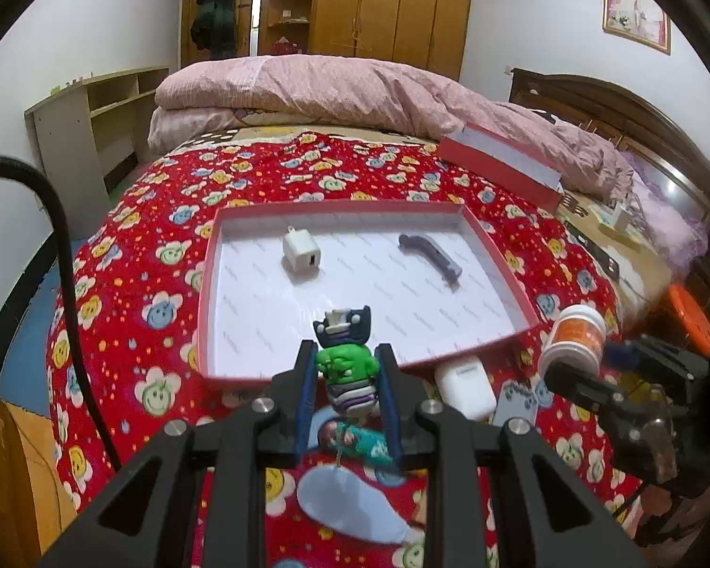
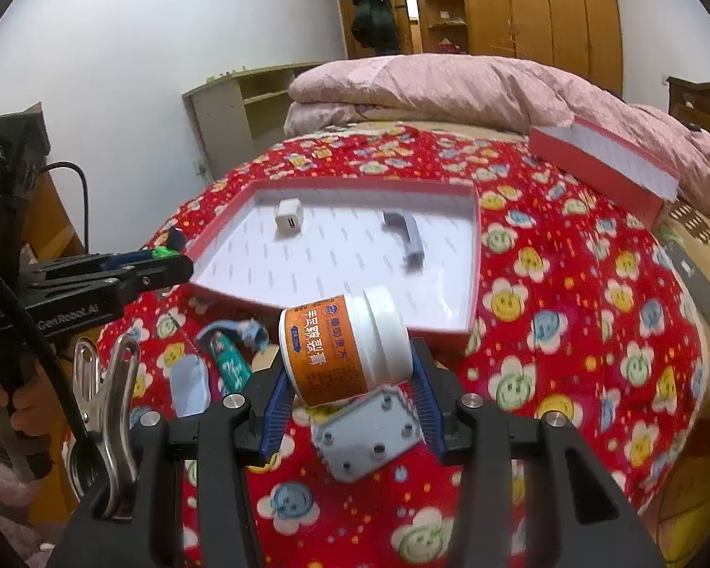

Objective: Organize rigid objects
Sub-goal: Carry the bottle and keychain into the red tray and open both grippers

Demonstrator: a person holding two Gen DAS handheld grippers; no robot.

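Note:
My left gripper (image 1: 346,359) is shut on a small green figurine (image 1: 345,367) and holds it over the near edge of the red-rimmed white tray (image 1: 341,206). Inside the tray lie a white charger cube (image 1: 300,251) and a grey handle piece (image 1: 430,251). My right gripper (image 2: 350,369) is shut on an orange jar with a white lid (image 2: 336,350), tilted and lifted just in front of the tray's near rim (image 2: 364,182). From the right wrist view, the left gripper (image 2: 165,260) sits at the tray's left corner.
On the red flowered bedspread below the grippers lie a white earbud case (image 1: 464,386), a grey plate with holes (image 2: 369,430), a teal tube (image 2: 229,359) and a pale blue oval piece (image 1: 350,506). The box lid (image 2: 606,165) rests at the back right by a pink duvet.

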